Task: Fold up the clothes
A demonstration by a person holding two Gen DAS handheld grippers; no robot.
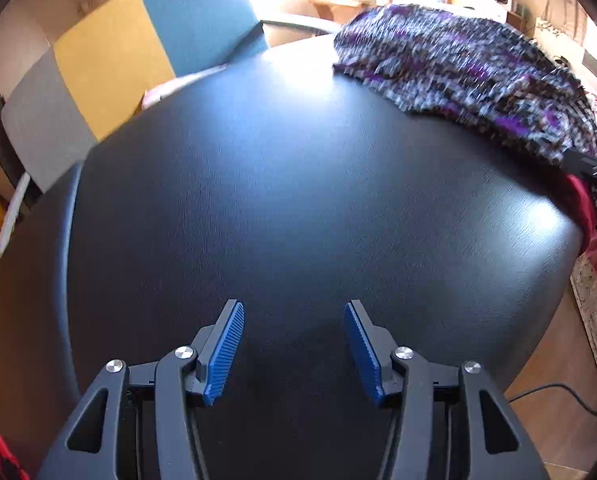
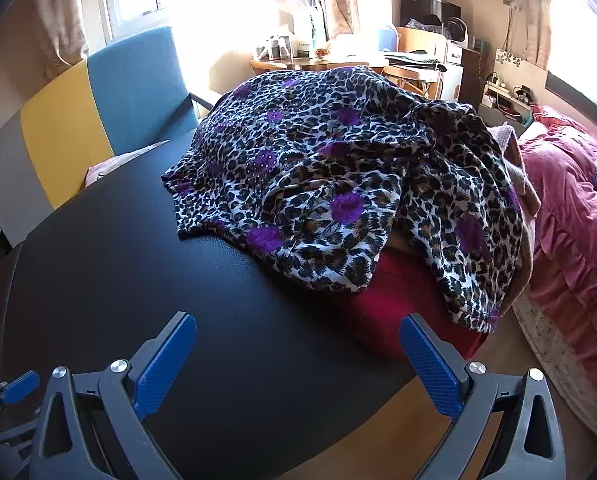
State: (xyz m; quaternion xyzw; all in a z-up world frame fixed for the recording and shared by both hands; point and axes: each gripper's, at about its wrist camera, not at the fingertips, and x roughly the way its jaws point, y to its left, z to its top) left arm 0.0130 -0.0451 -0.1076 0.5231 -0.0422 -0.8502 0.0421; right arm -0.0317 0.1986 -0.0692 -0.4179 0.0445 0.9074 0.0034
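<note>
A leopard-print garment with purple flowers (image 2: 338, 184) lies crumpled at the far right of the black table (image 2: 202, 280), draped over a red garment (image 2: 394, 300) at the table's right edge. It shows blurred in the left wrist view (image 1: 458, 68). My right gripper (image 2: 298, 328) is open and empty, just short of the pile. My left gripper (image 1: 294, 308) is open and empty over bare table (image 1: 282, 184), well left of the clothes. Part of the right gripper's body (image 1: 590, 168) shows at the right edge of the left wrist view.
A chair with blue, yellow and grey panels (image 2: 98, 100) stands behind the table. A bed with pink bedding (image 2: 570, 220) is at the right. A cluttered wooden desk (image 2: 318, 60) stands under the windows. A cable (image 1: 558, 396) lies on the wooden floor.
</note>
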